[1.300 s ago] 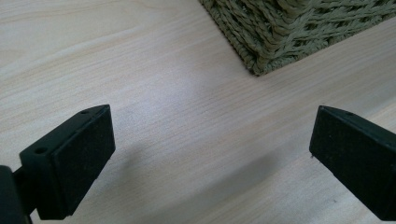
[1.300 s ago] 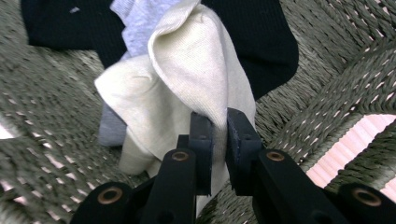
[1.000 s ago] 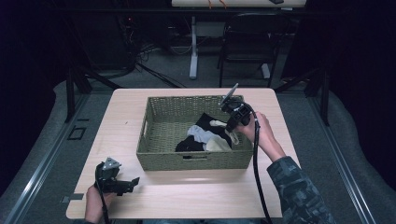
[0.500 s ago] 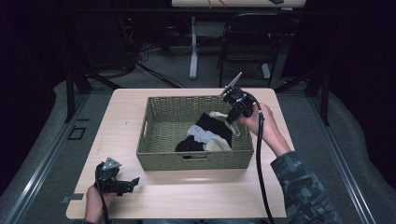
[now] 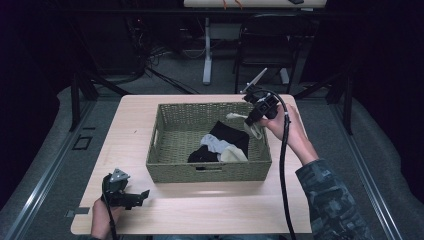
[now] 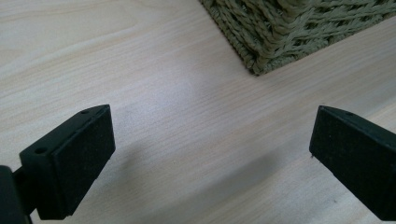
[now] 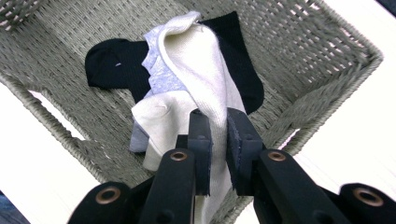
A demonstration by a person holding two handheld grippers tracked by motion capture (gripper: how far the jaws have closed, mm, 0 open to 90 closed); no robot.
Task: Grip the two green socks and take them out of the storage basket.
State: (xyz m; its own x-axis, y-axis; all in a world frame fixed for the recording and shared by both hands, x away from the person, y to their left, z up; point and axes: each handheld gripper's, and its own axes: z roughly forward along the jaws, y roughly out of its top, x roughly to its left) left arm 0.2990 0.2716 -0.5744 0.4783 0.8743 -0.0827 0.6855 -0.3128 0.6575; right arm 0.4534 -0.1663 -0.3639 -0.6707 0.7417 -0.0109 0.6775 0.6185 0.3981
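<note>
A green woven basket (image 5: 175, 135) stands in the middle of the table, holding a black sock (image 5: 231, 135), a pale blue-grey one (image 5: 212, 144) and a cream one (image 5: 234, 155). Above the basket's far right corner, my right gripper (image 5: 249, 120) is shut on a cream sock (image 5: 241, 117), which hangs from it over the basket. In the right gripper view the cream sock (image 7: 196, 70) is pinched between the jaws of my right gripper (image 7: 218, 122) and drapes over the pile. My left gripper (image 5: 144, 194) rests open near the table's front left, (image 6: 210, 149) with bare wood between its jaws.
The basket corner (image 6: 280, 37) lies just ahead of the left gripper. Beyond the table stand a dark chair (image 5: 265, 45) and a white table leg (image 5: 206, 55). The right gripper's cable (image 5: 282, 165) trails down along the person's forearm.
My right gripper has risen from the pile toward the basket's far right corner, lifting the cream sock with it. The left gripper has stayed put.
</note>
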